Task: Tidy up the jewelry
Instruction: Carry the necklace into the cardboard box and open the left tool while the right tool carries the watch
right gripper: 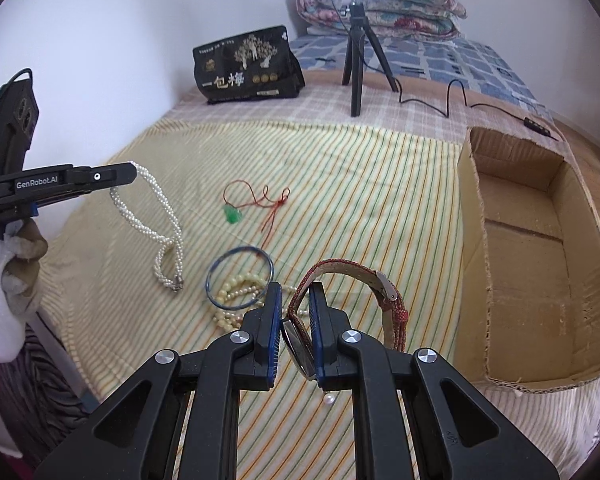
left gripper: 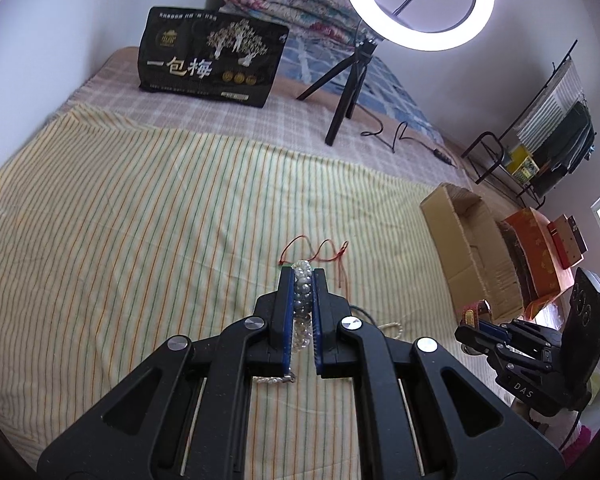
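Pearls of the white beaded necklace point(left gripper: 302, 300) sit clamped in your left gripper point(left gripper: 303, 276), strand hanging below; your right gripper point(right gripper: 295, 296) pinches the red-strapped wristwatch point(right gripper: 352, 300).

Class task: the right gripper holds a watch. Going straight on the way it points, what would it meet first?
Probably the striped sheet just past the blue bangle; the right gripper tilts downward, and depth is unclear.

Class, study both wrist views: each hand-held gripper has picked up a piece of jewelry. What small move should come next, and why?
Probably carry the right hand-held gripper, shut on the red-strapped watch, rightward over the open cardboard box. The box sits just beside it. The left hand-held gripper, holding the pearl necklace, could follow.
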`<state>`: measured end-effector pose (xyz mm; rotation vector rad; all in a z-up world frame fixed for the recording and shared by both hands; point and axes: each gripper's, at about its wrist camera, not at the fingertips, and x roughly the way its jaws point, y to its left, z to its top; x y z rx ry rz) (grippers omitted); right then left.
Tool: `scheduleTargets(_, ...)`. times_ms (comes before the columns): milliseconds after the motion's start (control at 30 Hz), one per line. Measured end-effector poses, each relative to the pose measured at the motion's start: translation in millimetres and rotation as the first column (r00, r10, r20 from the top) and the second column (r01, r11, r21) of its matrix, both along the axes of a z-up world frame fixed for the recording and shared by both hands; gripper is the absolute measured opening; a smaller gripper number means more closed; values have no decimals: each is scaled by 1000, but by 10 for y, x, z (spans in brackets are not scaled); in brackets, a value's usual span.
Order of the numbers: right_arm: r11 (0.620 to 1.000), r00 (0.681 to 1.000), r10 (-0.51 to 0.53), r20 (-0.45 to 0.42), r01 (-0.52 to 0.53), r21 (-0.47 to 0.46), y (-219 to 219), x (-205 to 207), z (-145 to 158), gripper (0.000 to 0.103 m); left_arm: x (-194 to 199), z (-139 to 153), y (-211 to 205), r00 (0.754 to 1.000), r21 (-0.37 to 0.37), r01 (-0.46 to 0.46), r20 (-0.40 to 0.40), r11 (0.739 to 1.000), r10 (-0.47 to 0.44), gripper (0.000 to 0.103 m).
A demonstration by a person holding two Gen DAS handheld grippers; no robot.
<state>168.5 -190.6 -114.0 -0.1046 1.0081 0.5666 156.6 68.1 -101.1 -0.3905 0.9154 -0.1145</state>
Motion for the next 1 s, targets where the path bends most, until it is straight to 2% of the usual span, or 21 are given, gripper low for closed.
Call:
scheduleTargets(567,994,990,-106,89,103,34,-452,56,315,12,-147,731,-326,986,-23,64,153,998,-59,6)
scheduleTargets(800,985,980,-174,98,172,29,-774,98,349,11,-27,997,-660,972,24,120,200,992,-122,6)
scheduleTargets(1000,975,971,-222,87,222,12,-1042,111,308,11,156,1065,-972,964,50,165,205,985,-171,5)
